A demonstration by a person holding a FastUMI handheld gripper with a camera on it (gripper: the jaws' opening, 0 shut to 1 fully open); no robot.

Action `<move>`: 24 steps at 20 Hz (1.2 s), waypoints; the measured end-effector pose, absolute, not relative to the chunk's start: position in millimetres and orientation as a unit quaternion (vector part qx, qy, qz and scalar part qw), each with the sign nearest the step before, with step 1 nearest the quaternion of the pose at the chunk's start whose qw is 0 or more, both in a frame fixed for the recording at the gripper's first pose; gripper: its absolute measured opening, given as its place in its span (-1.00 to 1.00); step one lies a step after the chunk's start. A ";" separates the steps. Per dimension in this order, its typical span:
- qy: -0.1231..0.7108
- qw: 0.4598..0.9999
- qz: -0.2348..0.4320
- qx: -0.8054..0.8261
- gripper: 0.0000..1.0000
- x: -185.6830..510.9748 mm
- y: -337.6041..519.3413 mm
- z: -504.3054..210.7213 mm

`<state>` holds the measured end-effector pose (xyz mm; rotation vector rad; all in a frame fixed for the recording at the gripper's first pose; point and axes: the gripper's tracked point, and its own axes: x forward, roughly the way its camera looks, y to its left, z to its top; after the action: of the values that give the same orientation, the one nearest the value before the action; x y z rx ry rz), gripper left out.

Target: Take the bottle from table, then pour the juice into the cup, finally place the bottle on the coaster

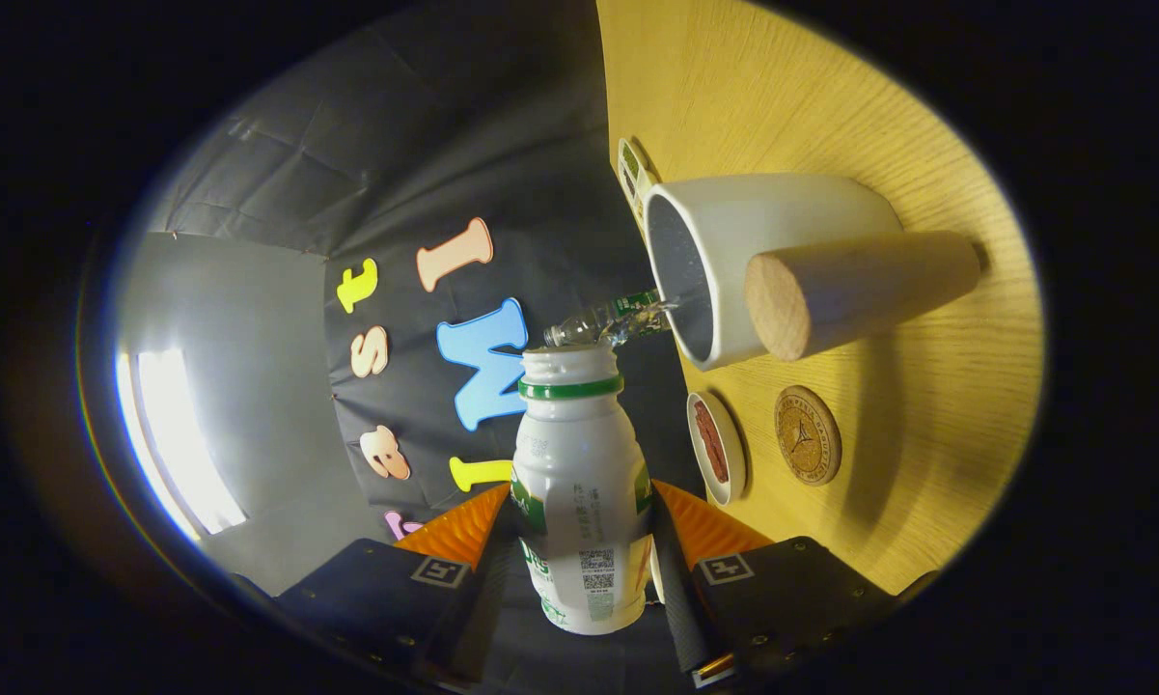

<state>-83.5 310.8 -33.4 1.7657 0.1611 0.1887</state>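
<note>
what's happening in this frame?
Mid-pour. The hand-held gripper is shut on a white bottle with a green neck band, tipped over so its open mouth faces the white cup. A clear stream of liquid runs from the mouth into the cup. On the wooden table, a wooden-handled object rests against the cup, and the round cork coaster lies bare beside a small white dish. Bottle not yet on the coaster.

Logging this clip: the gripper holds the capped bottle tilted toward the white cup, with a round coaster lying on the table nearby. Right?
Not quite. In the gripper view the bottle, clamped by the gripper, is uncapped: liquid streams from its mouth into the white cup. The round coaster does lie nearby.
</note>
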 end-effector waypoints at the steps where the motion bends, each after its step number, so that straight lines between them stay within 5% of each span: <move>1: 0.070 0.627 0.082 0.771 0.43 -84.2 310.0 -32.8; 24: 0.070 0.610 0.078 0.786 0.43 -77.0 311.3 -35.2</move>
<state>-77.0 311.3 -35.2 1.8143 0.1612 0.1794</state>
